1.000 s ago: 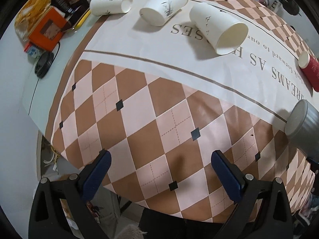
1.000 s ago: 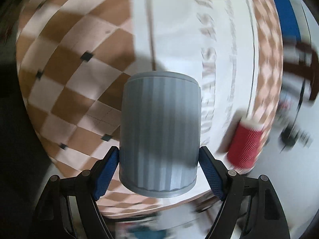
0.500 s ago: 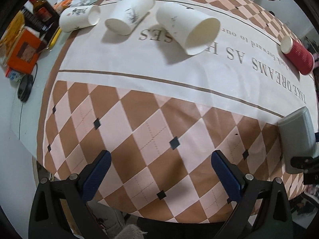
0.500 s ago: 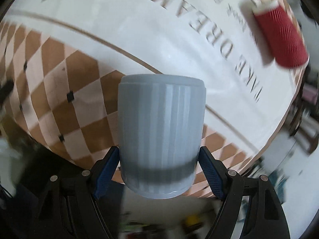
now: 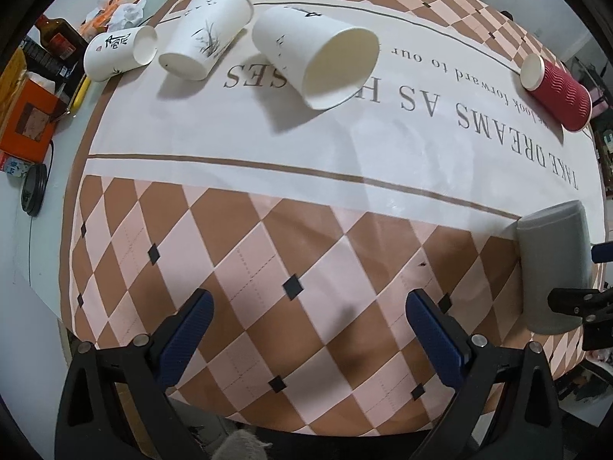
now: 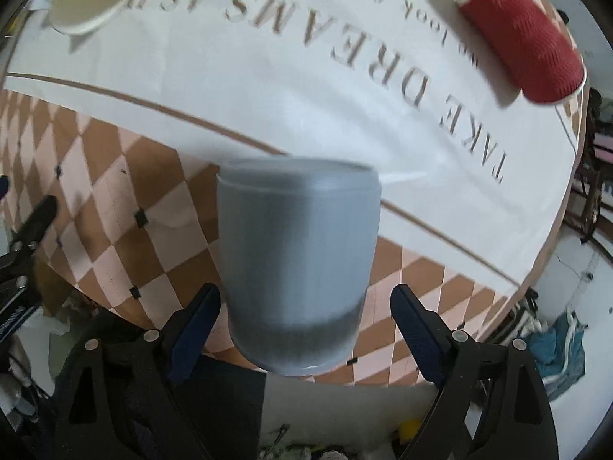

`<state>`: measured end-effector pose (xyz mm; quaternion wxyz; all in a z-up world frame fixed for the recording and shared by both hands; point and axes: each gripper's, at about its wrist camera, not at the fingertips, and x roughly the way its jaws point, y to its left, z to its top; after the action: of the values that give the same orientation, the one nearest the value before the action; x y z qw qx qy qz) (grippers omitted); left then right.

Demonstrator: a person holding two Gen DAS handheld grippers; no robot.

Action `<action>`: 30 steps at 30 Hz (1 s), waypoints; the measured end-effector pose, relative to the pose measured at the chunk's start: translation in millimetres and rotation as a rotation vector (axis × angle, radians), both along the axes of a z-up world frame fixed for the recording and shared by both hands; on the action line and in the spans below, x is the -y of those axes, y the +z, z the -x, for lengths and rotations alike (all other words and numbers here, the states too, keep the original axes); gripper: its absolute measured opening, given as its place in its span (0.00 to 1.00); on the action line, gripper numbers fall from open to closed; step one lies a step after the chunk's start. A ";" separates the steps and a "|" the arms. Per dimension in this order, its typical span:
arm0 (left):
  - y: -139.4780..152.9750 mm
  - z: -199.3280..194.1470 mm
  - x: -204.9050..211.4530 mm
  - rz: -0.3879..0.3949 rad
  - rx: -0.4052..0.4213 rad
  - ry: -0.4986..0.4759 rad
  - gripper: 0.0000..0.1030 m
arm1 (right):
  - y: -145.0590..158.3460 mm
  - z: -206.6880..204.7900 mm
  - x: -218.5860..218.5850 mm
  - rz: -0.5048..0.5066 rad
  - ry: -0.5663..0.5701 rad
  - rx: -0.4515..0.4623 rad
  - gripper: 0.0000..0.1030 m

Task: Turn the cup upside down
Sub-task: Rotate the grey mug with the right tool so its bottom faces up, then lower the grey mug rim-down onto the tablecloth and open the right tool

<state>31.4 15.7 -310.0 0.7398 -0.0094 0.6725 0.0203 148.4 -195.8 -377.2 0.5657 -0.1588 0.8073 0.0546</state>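
My right claw (image 6: 304, 320) had spread off the grey cup (image 6: 299, 264) | left claw (image 5: 306, 329) gaped, empty | cup looked rigid, light, ribbed plastic | I'd pinch mid-wall.

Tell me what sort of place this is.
Probably a home dining or living room: a table under a checked tablecloth printed with a slogan, paper cups lying on it, and a bottle and snack boxes at its edge.

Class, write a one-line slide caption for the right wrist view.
Right claw open around a grey cup at the edge of a checked tablecloth, a red cup lying beyond.
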 end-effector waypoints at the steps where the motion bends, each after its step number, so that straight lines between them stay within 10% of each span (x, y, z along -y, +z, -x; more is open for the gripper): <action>1: -0.4 -1.0 2.8 -0.002 -0.003 0.001 0.99 | 2.2 -2.7 -0.3 -0.003 0.009 0.014 0.89; 10: -0.4 -23.8 31.0 -0.013 -0.016 -0.003 1.00 | 1.4 -10.7 8.3 -0.111 -0.042 0.110 0.79; 23: -18.7 -86.2 43.1 -0.019 -0.035 0.073 1.00 | 62.6 -55.0 15.8 -0.324 -0.199 0.816 0.79; 30: -25.0 -96.8 51.6 -0.027 -0.033 0.071 1.00 | 44.0 -55.1 8.6 -0.320 -0.181 1.010 0.79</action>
<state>128.2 -35.9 -335.0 0.7274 -0.0232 0.6836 0.0557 203.5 -204.4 -333.1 0.9032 -0.0067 0.4268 0.0448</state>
